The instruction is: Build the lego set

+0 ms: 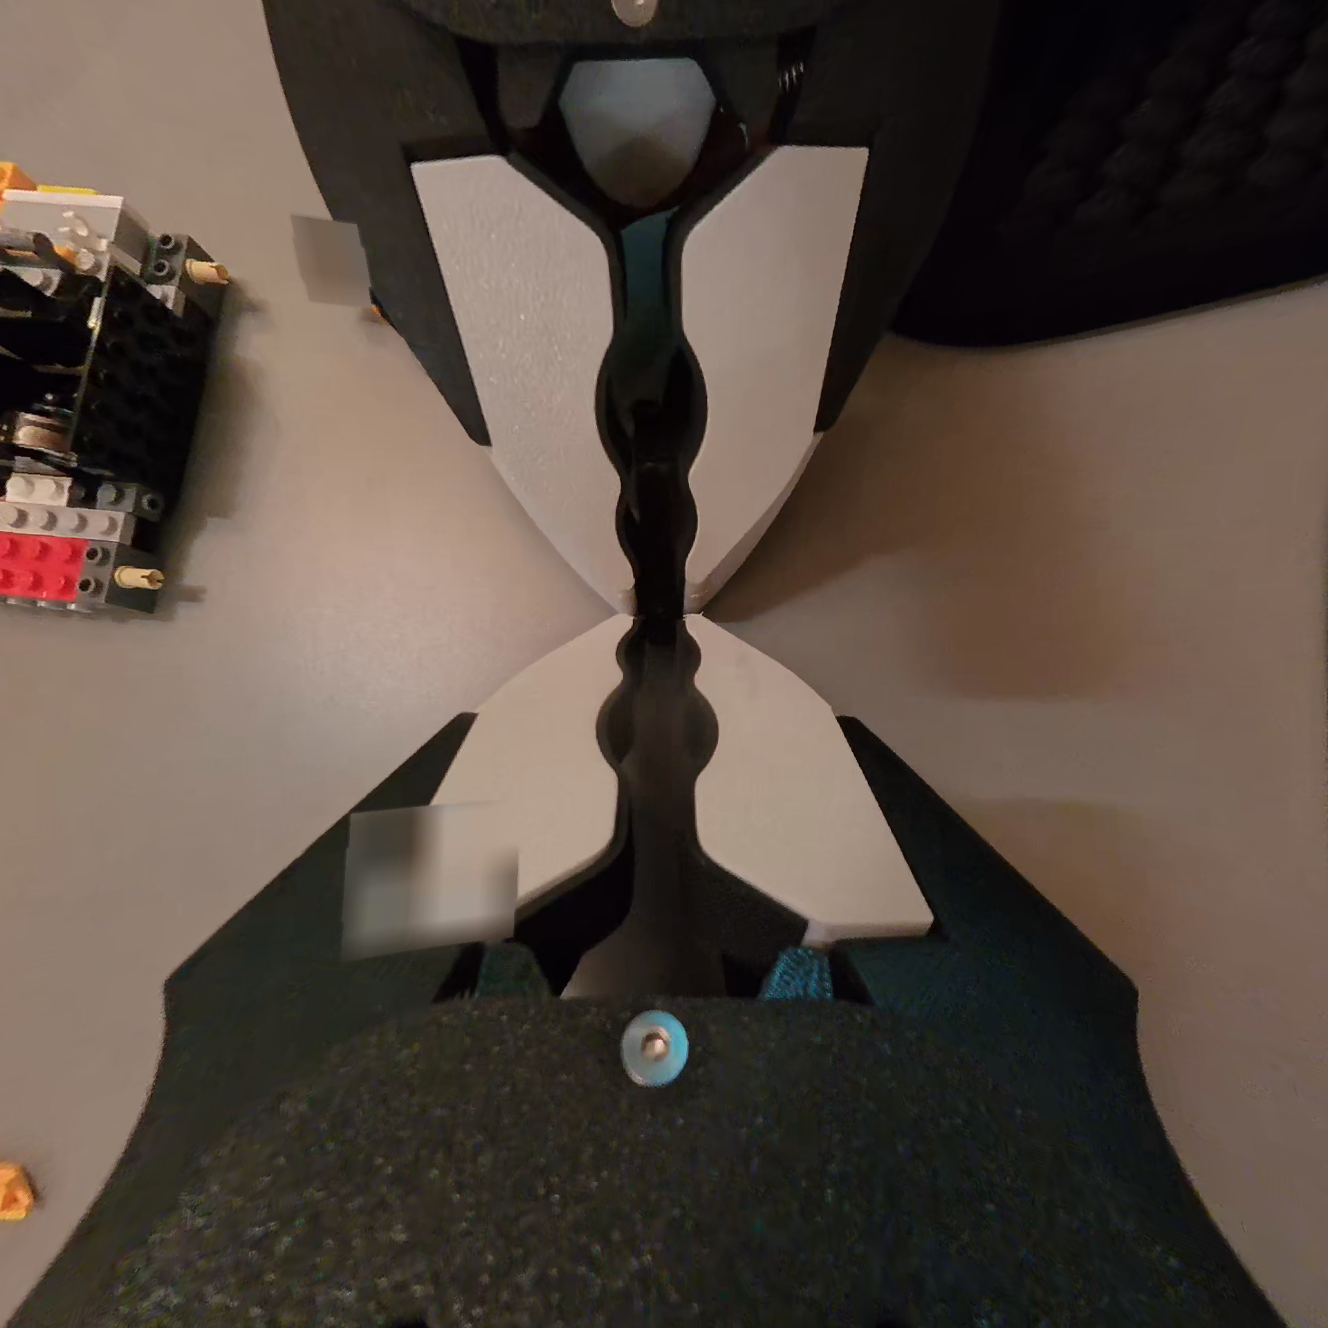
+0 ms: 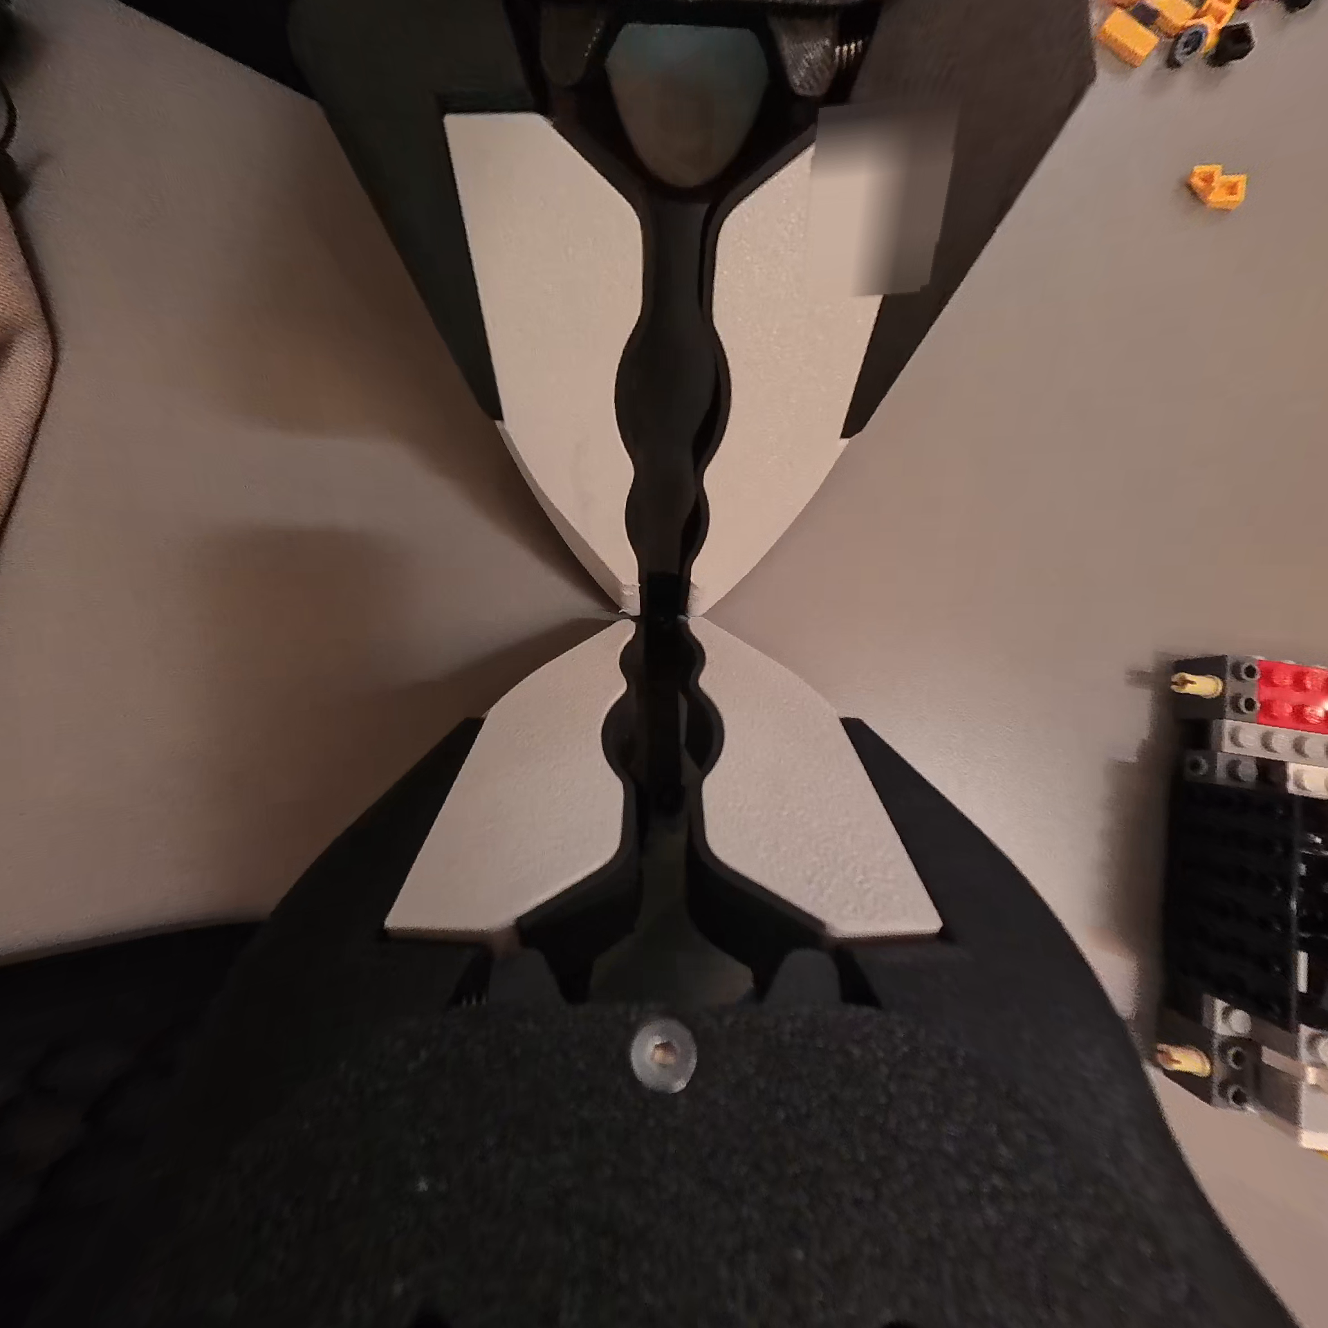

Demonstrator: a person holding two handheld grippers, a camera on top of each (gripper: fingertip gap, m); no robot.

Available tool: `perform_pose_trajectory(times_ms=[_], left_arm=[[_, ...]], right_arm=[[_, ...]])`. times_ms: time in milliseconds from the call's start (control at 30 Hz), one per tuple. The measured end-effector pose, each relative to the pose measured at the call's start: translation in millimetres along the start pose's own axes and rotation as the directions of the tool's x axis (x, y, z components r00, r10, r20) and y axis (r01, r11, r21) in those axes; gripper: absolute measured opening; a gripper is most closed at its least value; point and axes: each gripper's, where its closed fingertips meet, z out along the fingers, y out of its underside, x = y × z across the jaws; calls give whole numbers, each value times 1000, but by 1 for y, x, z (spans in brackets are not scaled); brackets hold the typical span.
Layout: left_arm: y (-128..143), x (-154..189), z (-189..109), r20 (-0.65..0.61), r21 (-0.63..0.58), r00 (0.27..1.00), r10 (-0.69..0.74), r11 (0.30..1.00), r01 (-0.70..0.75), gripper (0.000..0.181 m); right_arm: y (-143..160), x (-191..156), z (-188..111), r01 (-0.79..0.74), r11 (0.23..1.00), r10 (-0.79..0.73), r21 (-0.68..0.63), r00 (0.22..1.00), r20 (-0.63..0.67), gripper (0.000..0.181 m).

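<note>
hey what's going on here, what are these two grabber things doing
Two hand-held tongs meet tip to tip over a pale table. The left tongs and right tongs are both shut, and together they pinch a small black piece at the point where they meet. The partly built black lego model sits off to the side, untouched, with loose orange pieces farther away.
</note>
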Motion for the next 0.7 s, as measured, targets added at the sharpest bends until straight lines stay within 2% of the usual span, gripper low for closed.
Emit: perform_pose_trajectory(times_ms=[33,233,333,500,600,700], left_arm=[[0,-1,0,7,1,1000,2,1000,-2,8],[-5,-2,-4,-9,67,999,-32,997,32,18],[-17,-5,-15,-74,182,987,-141,971,152,19],[-43,-22,-42,-264,389,885,-385,797,462,25],[-55,-29,-50,-335,450,824,-456,691,565,28],[-67,-32,-55,-392,489,773,-498,599,634,30]], right_arm=[[0,1,0,-7,1000,7,12,1000,-2,8],[-1,4,-5,-29,996,33,89,999,-36,8],[-6,6,-14,-22,989,34,146,996,-78,8],[-25,24,-45,8,956,76,293,958,-276,7],[-36,32,-63,28,924,126,381,919,-374,7],[-43,36,-71,66,918,133,391,878,-460,8]])
